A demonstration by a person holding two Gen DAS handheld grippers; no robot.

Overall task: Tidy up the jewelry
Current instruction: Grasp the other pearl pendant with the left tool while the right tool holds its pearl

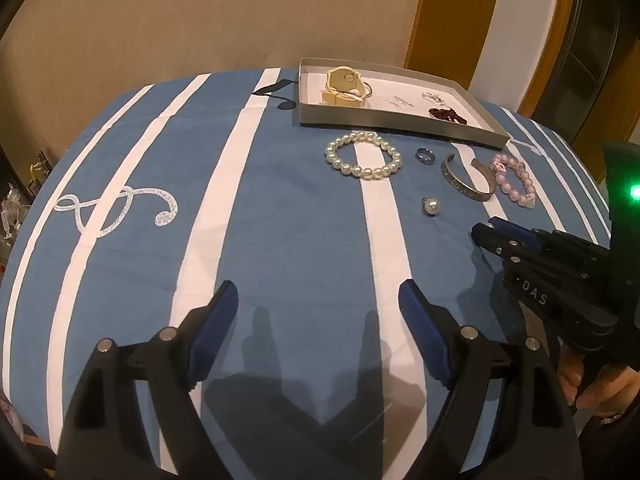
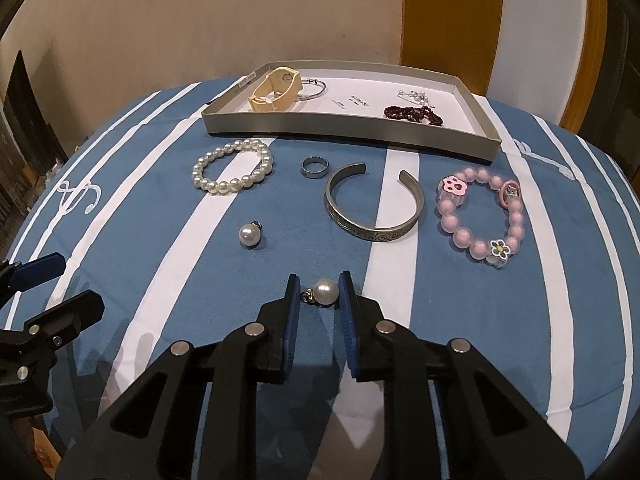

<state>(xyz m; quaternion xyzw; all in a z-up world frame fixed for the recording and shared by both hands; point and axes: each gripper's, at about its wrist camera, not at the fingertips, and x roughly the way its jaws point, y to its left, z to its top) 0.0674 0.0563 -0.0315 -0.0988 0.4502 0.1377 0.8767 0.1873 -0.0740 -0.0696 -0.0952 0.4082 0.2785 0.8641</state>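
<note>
My right gripper (image 2: 320, 292) is shut on a small pearl pendant (image 2: 325, 291) low over the blue striped cloth; the pearl touches the right pad and its metal loop touches the left. A second pearl pendant (image 2: 250, 235) lies loose to the left of it. Beyond lie a white pearl bracelet (image 2: 234, 166), a dark ring (image 2: 315, 168), an engraved metal cuff (image 2: 374, 208) and a pink bead bracelet (image 2: 480, 220). The grey tray (image 2: 352, 130) at the back holds a cream watch (image 2: 276, 88), a thin bangle and dark red beads (image 2: 414, 114). My left gripper (image 1: 316, 300) hangs open over bare cloth.
The table is round and its cloth drops off on every side. A beige wall and a wooden door frame stand behind the tray (image 1: 380, 122). In the left wrist view the right gripper (image 1: 486, 232) comes in from the right, with a person's hand (image 1: 600, 388) on its handle.
</note>
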